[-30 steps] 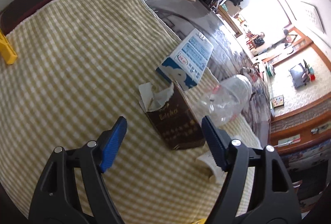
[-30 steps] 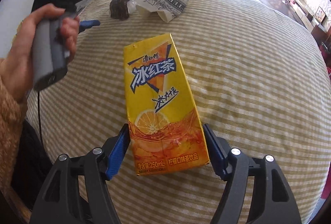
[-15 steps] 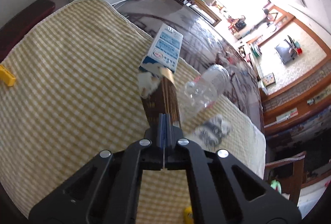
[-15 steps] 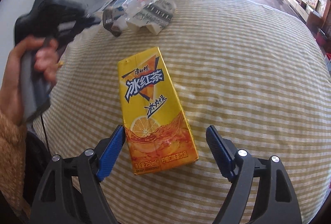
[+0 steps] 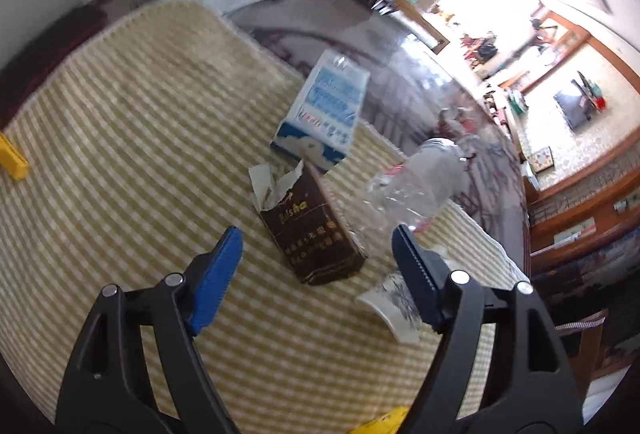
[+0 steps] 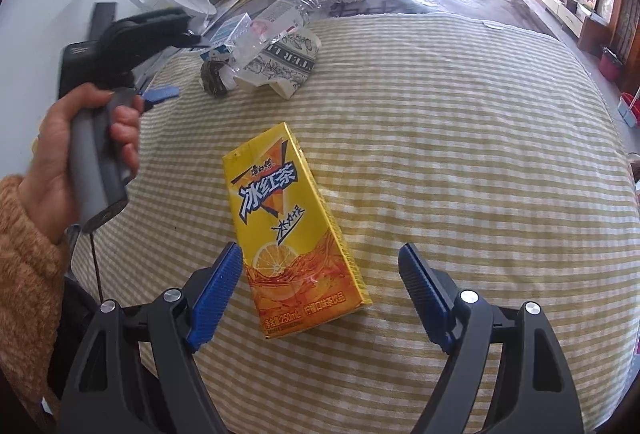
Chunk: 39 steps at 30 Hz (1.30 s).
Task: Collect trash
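Observation:
My left gripper [image 5: 318, 274] hovers over a checked cloth [image 5: 120, 153], its jaws opening. A torn brown box [image 5: 316, 234] lies just ahead between the fingers, untouched by the pads. Beyond it are a blue and white milk carton [image 5: 324, 117], a crushed clear bottle [image 5: 412, 189] and a squashed paper cup [image 5: 392, 302]. My right gripper [image 6: 320, 290] stands open over a yellow iced tea carton [image 6: 296, 234] lying flat. Its left pad is close beside the carton and its right pad is well clear.
In the right wrist view a hand [image 6: 48, 161] holds the left gripper's grey handle [image 6: 96, 169] near the trash pile [image 6: 272, 53]. A glossy dark table [image 5: 400, 45] runs past the cloth's far edge. Clothes and a white lamp base crowd the back.
The left gripper shut on nothing half a second ago and has sprung open again. The right gripper's jaws have widened off the yellow carton, which stays on the cloth.

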### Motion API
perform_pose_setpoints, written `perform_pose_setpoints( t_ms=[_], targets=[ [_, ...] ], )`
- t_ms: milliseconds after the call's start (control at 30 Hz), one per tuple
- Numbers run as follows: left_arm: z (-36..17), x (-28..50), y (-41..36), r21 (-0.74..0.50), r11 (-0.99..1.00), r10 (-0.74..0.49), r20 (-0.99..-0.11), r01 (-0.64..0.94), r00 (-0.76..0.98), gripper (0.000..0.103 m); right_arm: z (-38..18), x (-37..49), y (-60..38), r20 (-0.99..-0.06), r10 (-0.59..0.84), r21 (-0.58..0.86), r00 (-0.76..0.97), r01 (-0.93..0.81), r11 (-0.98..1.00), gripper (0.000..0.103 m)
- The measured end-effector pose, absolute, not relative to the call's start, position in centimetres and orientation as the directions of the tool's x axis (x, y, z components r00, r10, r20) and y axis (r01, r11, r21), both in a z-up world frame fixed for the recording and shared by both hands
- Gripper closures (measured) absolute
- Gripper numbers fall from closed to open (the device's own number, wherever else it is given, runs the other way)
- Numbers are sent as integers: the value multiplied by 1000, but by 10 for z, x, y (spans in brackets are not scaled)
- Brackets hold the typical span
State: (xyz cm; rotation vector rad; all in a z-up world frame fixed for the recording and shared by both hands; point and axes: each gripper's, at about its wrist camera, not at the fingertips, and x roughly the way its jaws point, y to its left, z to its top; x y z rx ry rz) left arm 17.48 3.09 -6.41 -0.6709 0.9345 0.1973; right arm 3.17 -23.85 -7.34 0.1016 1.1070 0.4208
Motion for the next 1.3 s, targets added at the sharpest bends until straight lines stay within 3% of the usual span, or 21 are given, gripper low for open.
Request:
perform_pose_setpoints(
  t_ms=[100,167,200,300,400,600,900,1000,1067,1300],
  targets=[
    [-88,185,40,-477,700,-152,-827,-532,542,28,-77,35,-242,-848,376,290,374,-266,919,25],
    [-85,186,36,-449,709,-97,-826,-544,555,31,-80,38,-244,-850,378,296,366,-261,919,25],
    [-86,189,34,-442,722,-98,-827,-533,553,51,-81,39,-244,-851,378,298,363,-259,919,25],
    [-81,188,27,-435,750,-89,-812,-498,576,68,-84,39,-244,-854,378,297,358,-261,919,24],
    [-75,182,23,-431,780,-101,-802,-453,589,75,-84,41,-244,-852,377,296,363,-260,919,24],
    [-59,141,28,-437,813,-123,-776,-386,619,76,-83,48,-231,-858,363,260,363,-303,917,22],
    [-40,56,12,-315,914,-90,-772,-255,629,74,-93,47,-189,-888,310,152,340,-418,896,19],
    [-38,32,8,-297,922,-78,-771,-248,632,74,-92,39,-187,-887,267,92,376,-424,901,22],
    [-38,18,2,-307,919,-89,-771,-246,631,74,-86,35,-189,-878,270,88,395,-421,903,41],
    [-38,8,-21,-324,922,-132,-780,-214,611,74,-63,19,-208,-841,306,120,446,-398,910,42]
  ],
)
